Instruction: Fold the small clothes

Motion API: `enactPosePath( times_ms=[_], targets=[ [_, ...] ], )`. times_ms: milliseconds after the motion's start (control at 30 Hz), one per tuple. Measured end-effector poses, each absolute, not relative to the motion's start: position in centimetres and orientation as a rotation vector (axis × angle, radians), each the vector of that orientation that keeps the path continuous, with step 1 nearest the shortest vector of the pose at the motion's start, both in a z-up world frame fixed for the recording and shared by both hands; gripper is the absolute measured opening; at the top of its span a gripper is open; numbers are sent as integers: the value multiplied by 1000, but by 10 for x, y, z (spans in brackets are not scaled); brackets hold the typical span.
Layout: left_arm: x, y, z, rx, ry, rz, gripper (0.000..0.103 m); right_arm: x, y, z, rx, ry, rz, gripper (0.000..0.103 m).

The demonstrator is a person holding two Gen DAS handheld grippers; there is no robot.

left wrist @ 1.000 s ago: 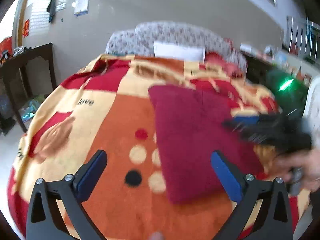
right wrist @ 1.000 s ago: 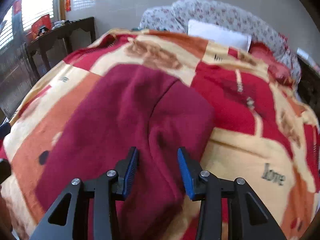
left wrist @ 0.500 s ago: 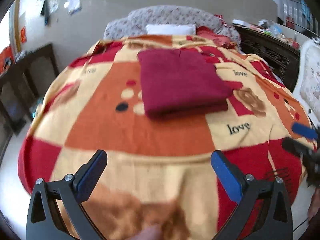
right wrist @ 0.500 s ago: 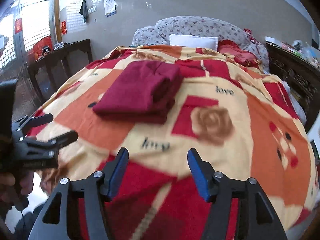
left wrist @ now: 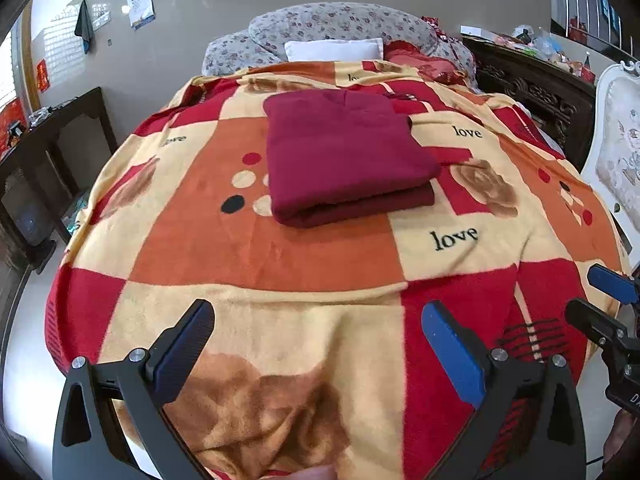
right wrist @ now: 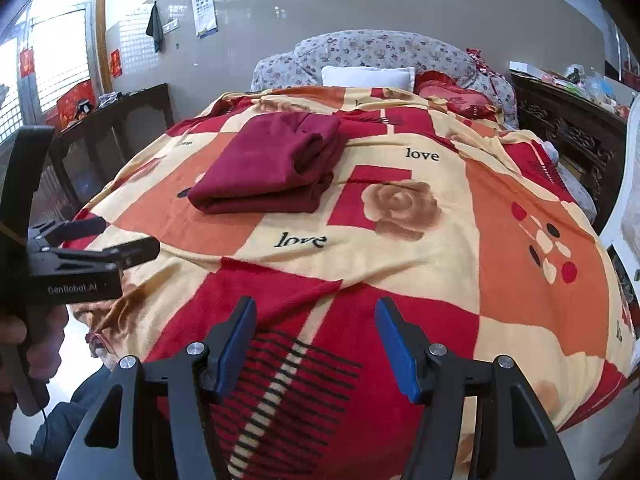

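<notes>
A dark red garment (left wrist: 344, 160) lies folded in a neat rectangle on the patterned blanket (left wrist: 280, 248), far from both grippers; the right wrist view shows the garment (right wrist: 268, 168) from its side. My left gripper (left wrist: 316, 332) hangs open over the blanket's near edge with nothing between its blue pads. My right gripper (right wrist: 316, 328) is also open and empty, held over the red corner of the blanket. Each gripper shows in the other's view: the right one (left wrist: 600, 300) at the right edge, the left one (right wrist: 112, 240) at the left edge in a person's hand.
The bed carries a white pillow (left wrist: 334, 49) and flowered cushions (left wrist: 340, 24) at its head. A dark wooden table (left wrist: 52, 136) stands left of the bed, a carved dark cabinet (left wrist: 536, 92) and a white chair (left wrist: 616, 140) to the right.
Both grippers have pulled back from the garment to the foot of the bed. The right gripper, nearly closed over the cloth a second ago, has opened. The garment lies folded and untouched.
</notes>
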State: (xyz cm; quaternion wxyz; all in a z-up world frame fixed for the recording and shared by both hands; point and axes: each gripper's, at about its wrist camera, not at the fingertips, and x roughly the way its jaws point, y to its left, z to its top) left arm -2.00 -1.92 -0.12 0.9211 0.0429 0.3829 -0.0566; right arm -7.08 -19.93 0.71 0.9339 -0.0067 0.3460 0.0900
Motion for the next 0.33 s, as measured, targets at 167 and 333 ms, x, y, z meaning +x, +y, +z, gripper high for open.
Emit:
enactPosePath(
  times_ms=[167,333],
  targets=[
    [-19,-20,-5,62,807,-130,103,-71,-198,7,-15,705,194,66],
    [-18,-19,-5,43,795,-138,103,-70,-198,7,-5,702,189,66]
  ],
)
